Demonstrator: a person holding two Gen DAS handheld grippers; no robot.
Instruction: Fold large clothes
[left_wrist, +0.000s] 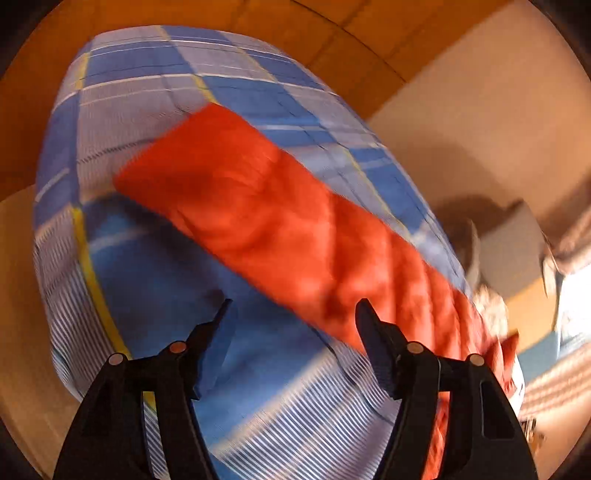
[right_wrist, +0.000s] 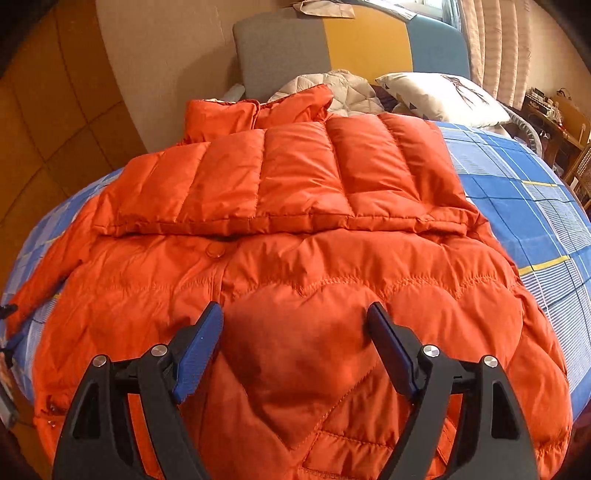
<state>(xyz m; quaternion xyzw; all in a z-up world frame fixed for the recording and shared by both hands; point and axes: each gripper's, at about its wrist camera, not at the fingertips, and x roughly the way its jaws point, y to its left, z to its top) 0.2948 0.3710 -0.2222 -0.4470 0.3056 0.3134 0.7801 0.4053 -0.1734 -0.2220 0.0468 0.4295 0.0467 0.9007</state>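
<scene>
orange puffer jacket (right_wrist: 295, 258) lies on the checked bedsheet (right_wrist: 517, 206); both grippers' fingers spread wide, empty.

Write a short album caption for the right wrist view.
Open right hand-held gripper poised above an orange puffer jacket on a blue plaid bedsheet.

L wrist view motion-blurred: orange jacket sleeve (left_wrist: 280, 229) smeared, quilting unreadable; bed (left_wrist: 140, 258) checks streaked; clutter past bed's right edge too blurred to tell. R wrist view: jacket (right_wrist: 295, 288) hem cut off by bottom edge, behind right tongs (right_wrist: 295, 314); its left cuff runs out of frame. Shelf items (right_wrist: 546, 103) top right too small to ID.
</scene>
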